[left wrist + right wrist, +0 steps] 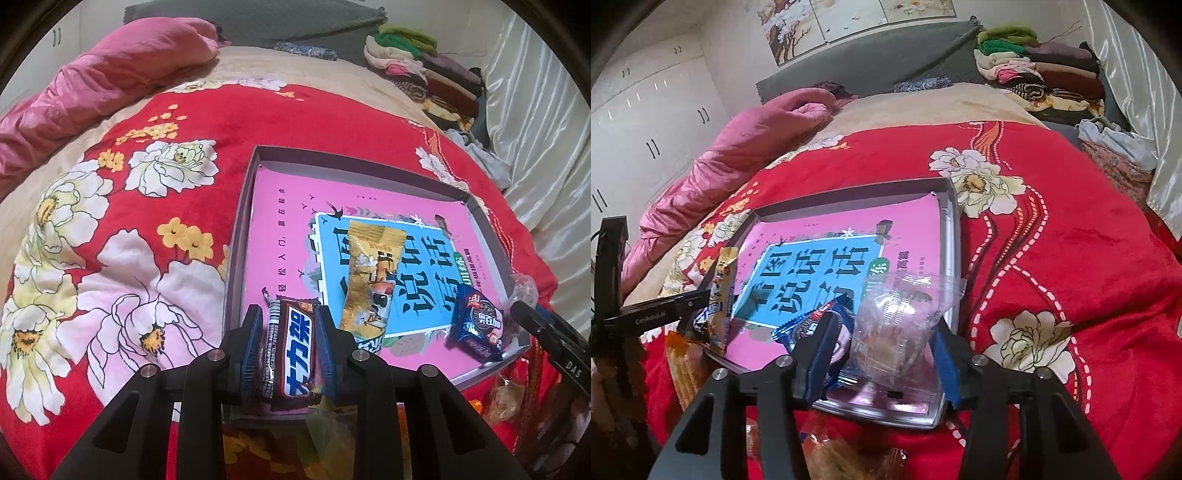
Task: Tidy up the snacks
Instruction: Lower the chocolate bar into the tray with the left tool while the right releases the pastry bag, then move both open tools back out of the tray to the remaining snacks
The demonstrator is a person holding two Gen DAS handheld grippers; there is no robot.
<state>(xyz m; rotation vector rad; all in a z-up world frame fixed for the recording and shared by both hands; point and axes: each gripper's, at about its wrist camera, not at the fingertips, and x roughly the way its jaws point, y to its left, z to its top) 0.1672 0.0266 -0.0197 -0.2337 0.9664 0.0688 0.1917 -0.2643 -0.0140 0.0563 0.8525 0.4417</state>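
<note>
Firmly pinched, chocolate bar [291,354] fills left fingers [253,332]; right fingers [820,347] loosely flank clear packet [897,325].

Both grippers are matte black: the left gripper [290,345] and the right gripper [882,360] have ribbed blue pads, silver round screws, and forked linkage arms.
</note>
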